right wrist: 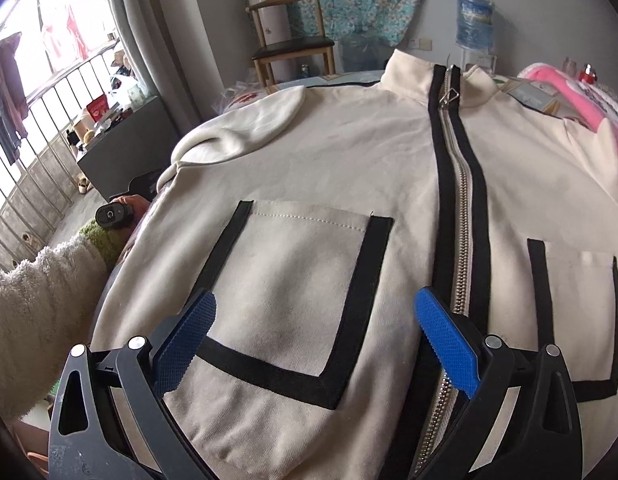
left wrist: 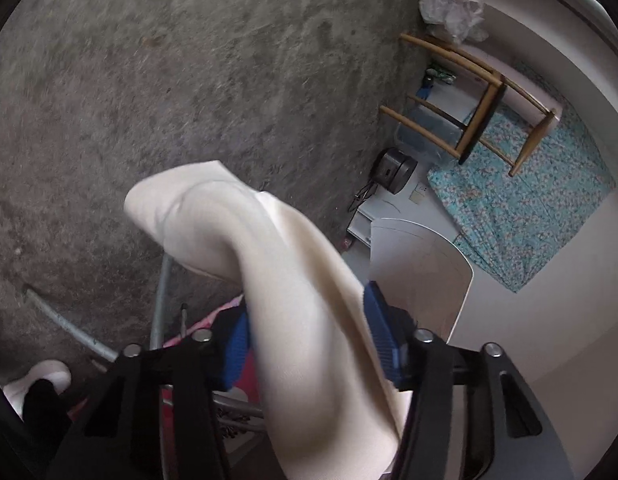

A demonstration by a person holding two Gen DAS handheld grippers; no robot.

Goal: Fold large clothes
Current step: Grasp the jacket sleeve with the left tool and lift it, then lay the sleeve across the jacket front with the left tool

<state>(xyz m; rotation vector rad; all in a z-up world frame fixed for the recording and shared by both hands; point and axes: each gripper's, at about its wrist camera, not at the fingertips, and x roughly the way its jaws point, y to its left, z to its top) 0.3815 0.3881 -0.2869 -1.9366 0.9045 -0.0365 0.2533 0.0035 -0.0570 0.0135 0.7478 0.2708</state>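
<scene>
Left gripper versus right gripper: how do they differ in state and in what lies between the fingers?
The left gripper has a cream sleeve filling the gap between its fingers, which are partly closed around it; the right gripper stands wide open with nothing gripped. The left looks over bare floor with the sleeve hanging free; the right hovers over the jacket, spread flat and zipped. Both have blue ribbed pads on black frames.
</scene>
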